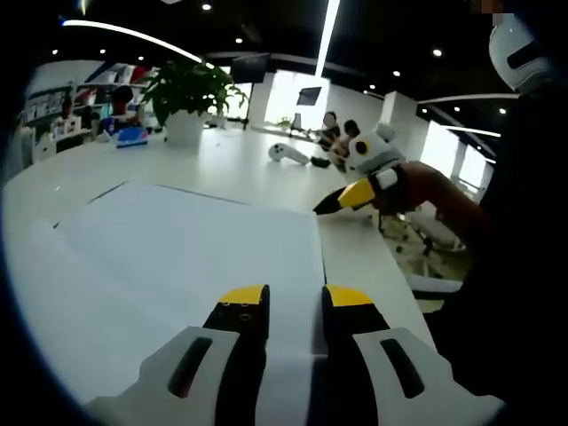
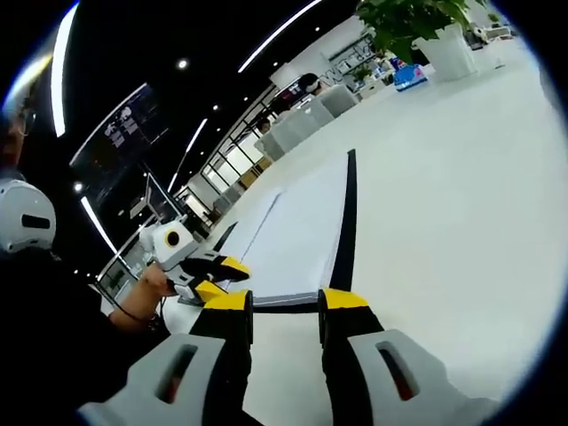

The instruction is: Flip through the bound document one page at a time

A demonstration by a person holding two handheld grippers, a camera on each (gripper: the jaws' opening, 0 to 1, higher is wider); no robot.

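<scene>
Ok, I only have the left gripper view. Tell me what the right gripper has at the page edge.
Observer: In the right gripper view, a thin page edge of the white bound document crosses the gap between the right gripper's jaws, which stand apart.
Operator: Now describe the binding.
Observer: A black binding strip runs along the document's side, leading away from that gripper.
Operator: Give me the left gripper from there.
Observer: The left gripper, held by a hand, has its yellow tips apart.
</scene>
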